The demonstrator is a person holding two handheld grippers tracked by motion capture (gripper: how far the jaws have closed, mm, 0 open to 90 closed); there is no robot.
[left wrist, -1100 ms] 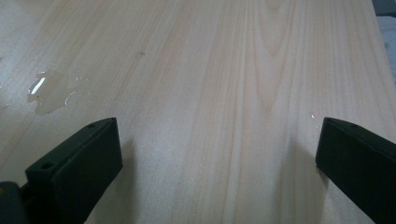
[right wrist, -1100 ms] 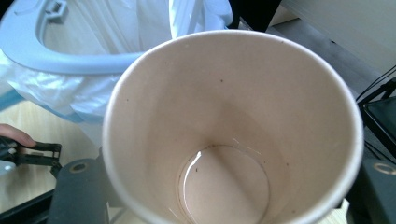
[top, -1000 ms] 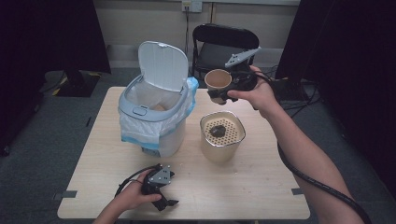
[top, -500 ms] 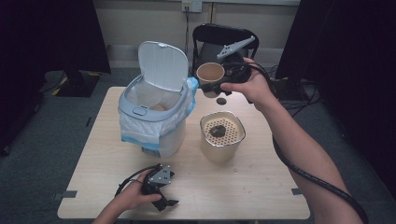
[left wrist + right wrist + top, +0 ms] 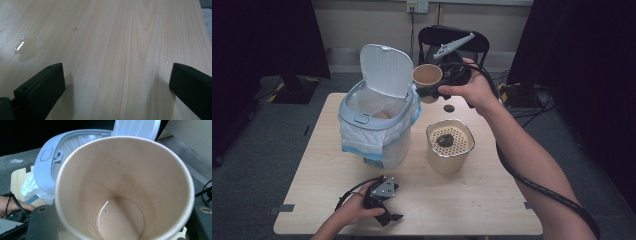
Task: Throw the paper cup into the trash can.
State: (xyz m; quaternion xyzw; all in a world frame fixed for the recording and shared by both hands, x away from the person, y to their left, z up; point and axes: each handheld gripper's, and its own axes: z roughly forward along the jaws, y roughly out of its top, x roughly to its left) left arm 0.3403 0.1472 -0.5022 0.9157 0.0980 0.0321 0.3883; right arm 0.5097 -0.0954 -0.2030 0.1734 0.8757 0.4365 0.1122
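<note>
Right gripper (image 5: 428, 91) holds a tan paper cup (image 5: 427, 76) up beside the raised lid of the pale grey plastic bin (image 5: 377, 131), jaws clamped on the cup's lower wall, mouth tipped toward the camera. The right gripper view looks straight down the cup (image 5: 124, 188): a thin film of liquid and dark specks at the bottom, otherwise empty. The bin is lined with a white bag with a blue edge, lid upright. Just right of the bin on the light wooden worktop (image 5: 492, 200) stands a cream canister with a perforated strainer top (image 5: 450, 145), a dark wet lump lying on the mesh. Left gripper (image 5: 388, 212) rests low on the near worktop edge, jaws wide apart with nothing between them; its own view shows bare wood and a small clear puddle (image 5: 25, 47). Risks, as I judge them: the cup sits at the bin's rim rather than over the opening, so a release here could drop it on the worktop or onto the strainer; a paper wall may buckle under the squeeze; leftover liquid may drip while tilted. Hard to read: the contact of jaws on cup is hidden behind the cup, bin contents are barely visible, and a small dark spot (image 5: 448, 108) behind the canister is unidentifiable.
</note>
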